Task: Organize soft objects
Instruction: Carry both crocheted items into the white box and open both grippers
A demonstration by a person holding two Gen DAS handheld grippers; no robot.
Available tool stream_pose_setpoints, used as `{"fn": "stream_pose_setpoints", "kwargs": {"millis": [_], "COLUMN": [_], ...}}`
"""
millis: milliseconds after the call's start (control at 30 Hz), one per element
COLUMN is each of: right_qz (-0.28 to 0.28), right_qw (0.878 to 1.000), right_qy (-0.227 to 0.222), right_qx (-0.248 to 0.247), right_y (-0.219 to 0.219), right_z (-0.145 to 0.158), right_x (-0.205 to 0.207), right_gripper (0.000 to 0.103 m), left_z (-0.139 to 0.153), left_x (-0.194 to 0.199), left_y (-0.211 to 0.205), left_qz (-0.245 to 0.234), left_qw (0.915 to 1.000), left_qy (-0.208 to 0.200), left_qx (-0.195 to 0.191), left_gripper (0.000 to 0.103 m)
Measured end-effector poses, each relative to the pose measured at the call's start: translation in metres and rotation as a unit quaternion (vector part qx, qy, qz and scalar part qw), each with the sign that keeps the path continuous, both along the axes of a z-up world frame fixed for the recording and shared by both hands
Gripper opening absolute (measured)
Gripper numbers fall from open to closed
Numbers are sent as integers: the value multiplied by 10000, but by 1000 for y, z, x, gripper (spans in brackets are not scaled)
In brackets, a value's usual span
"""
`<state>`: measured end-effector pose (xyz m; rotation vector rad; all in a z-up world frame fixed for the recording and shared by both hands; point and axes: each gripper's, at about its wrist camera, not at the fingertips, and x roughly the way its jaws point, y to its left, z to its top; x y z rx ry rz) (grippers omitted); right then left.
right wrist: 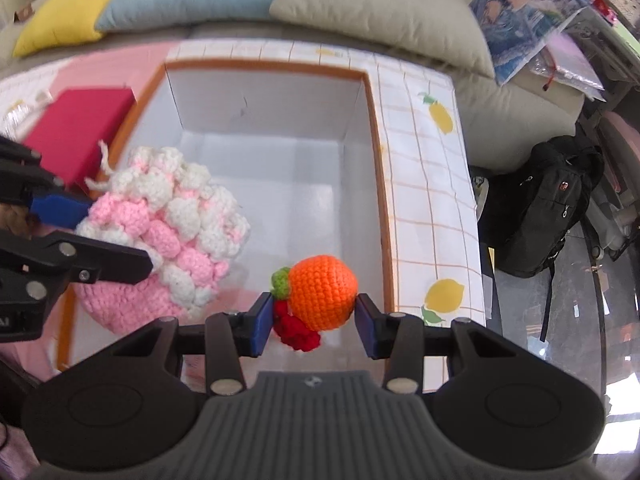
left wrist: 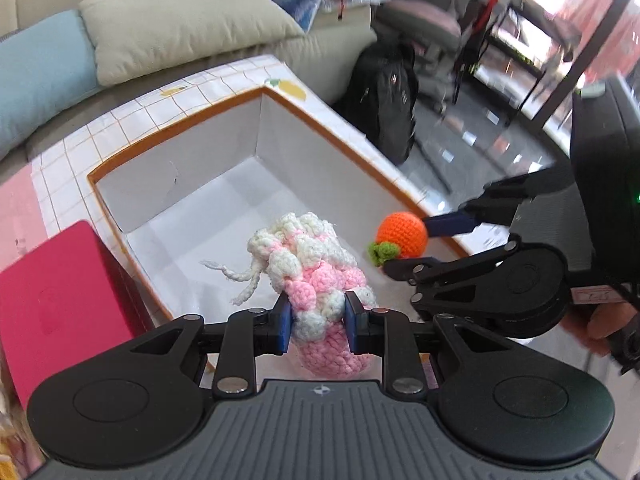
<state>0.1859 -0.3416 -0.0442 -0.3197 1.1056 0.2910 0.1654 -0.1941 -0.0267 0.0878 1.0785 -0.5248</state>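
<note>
Red box (left wrist: 60,292) flanks white box (left wrist: 256,136); cushions (left wrist: 180,20) behind.

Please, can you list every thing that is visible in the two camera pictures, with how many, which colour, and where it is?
crochet pouch: 1, pink and white, held above the box's near edge
crochet orange: 1, orange with green leaf, held above the box's near right part
red crochet piece: 1, red, hanging under the orange
box: 1, white inside with orange rim, on the table
tablecloth: 1, white grid with lemons, under the box
red box: 1, left of the box
cushions: 3, yellow, blue, beige, on the sofa behind
backpack: 1, black, on the floor at right
left hand-held gripper: 1, black, shut on the pouch
right hand-held gripper: 1, black, shut on the orange
</note>
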Motion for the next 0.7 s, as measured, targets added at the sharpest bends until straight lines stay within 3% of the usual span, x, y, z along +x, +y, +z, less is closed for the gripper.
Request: {"fn": "stream_pose_setpoints", "kwargs": {"millis": [167,300,700], "right_qz": [109,64,411], "right_qw": [9995,9987,9961], "right_qy": [268,472,677], "right_qx": [-143,-168,-401], "right_y": [-3,-2,14], "right_z": [-20,-30,-42], "right_x": [10,14,14], "right_gripper": [44,44,44], "left_z": [-20,-35,-51], "left_x": [8,15,13], "left_y": [-13,-17,-17], "left_qz": [-55,27,5], "left_qw": [9991,9983,9966], "left_qy": [140,428,654], "left_qx": [387,395,507], "left_gripper": [29,29,32]}}
